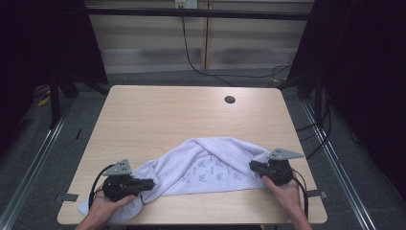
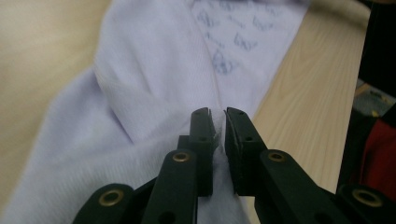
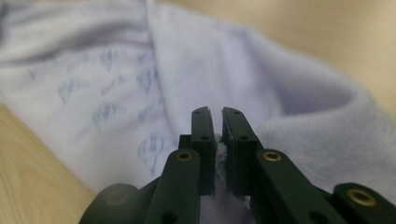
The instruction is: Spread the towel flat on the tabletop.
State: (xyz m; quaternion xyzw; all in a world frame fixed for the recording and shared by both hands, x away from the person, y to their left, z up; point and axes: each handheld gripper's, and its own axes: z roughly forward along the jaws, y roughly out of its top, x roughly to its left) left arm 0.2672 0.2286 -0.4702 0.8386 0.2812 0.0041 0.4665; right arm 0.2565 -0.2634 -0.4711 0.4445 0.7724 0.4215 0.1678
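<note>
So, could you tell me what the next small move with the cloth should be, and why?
Probably lift both ends and draw them apart: the left gripper and right gripper each pinch an end of the white cloth, which lies bunched on the table.

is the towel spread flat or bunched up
Bunched up: the towel lies in a rumpled, folded-over band across the table, each end pinched in a gripper.

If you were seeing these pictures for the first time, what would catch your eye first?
A rumpled white towel with a faint blue print sprawls across the near half of the wooden table. The left tool and the right tool each pinch one end of it.
</note>
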